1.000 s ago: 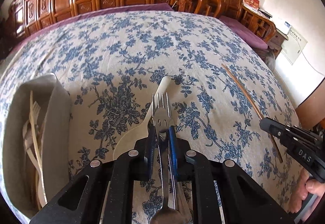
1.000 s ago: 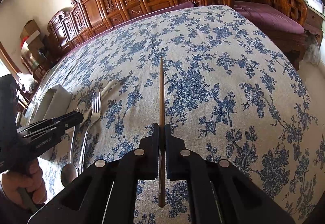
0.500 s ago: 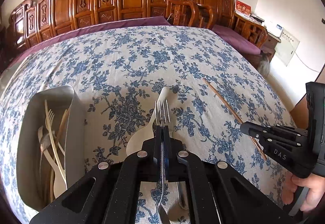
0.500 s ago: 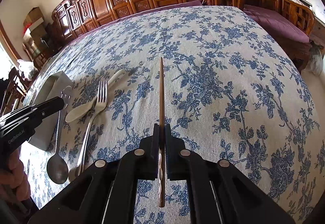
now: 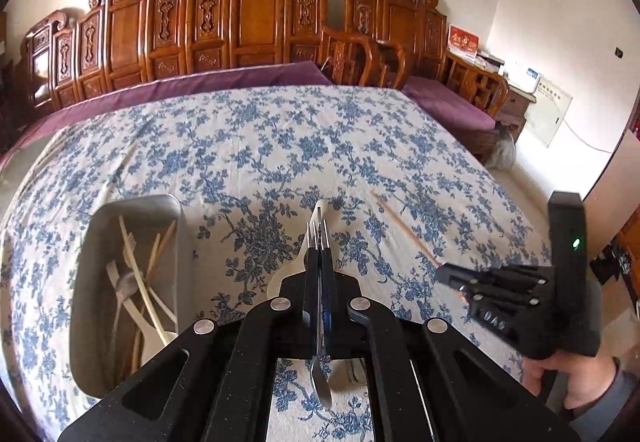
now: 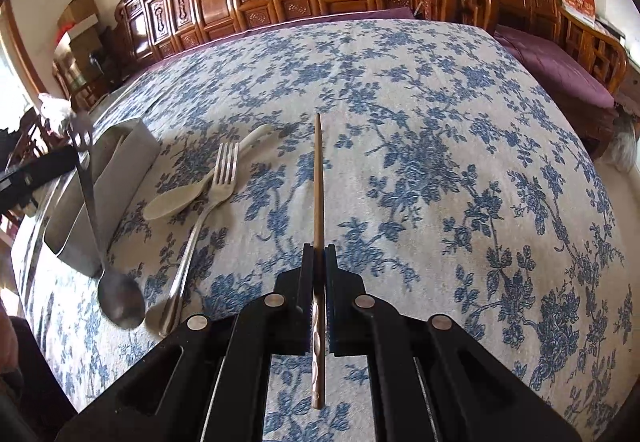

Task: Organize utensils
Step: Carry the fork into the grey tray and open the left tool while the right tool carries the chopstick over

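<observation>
Left tool (image 5: 318, 256): jaws fully closed, clamped on the shaft of a metal utensil (image 5: 318, 234) that has tines at one end and a spoon bowl at the other. The tines poke out past the fingertips and the bowl hangs back under the tool. In the right wrist view it sits just in front of the metal tray (image 5: 136, 201), bowl end down. Can't tell if the bowl clears the cloth.

Right tool (image 6: 319, 252): also closed, gripping a brown chopstick (image 6: 318, 181) near its thick end, tip pointing straight ahead over the floral-cloth desk (image 6: 440, 121).

The tray is at the left edge of the desk, holding pale utensils and chopsticks. Lying on the cloth near it are a metal fork (image 6: 224, 173) and a white spoon (image 6: 172, 201), touching each other.
</observation>
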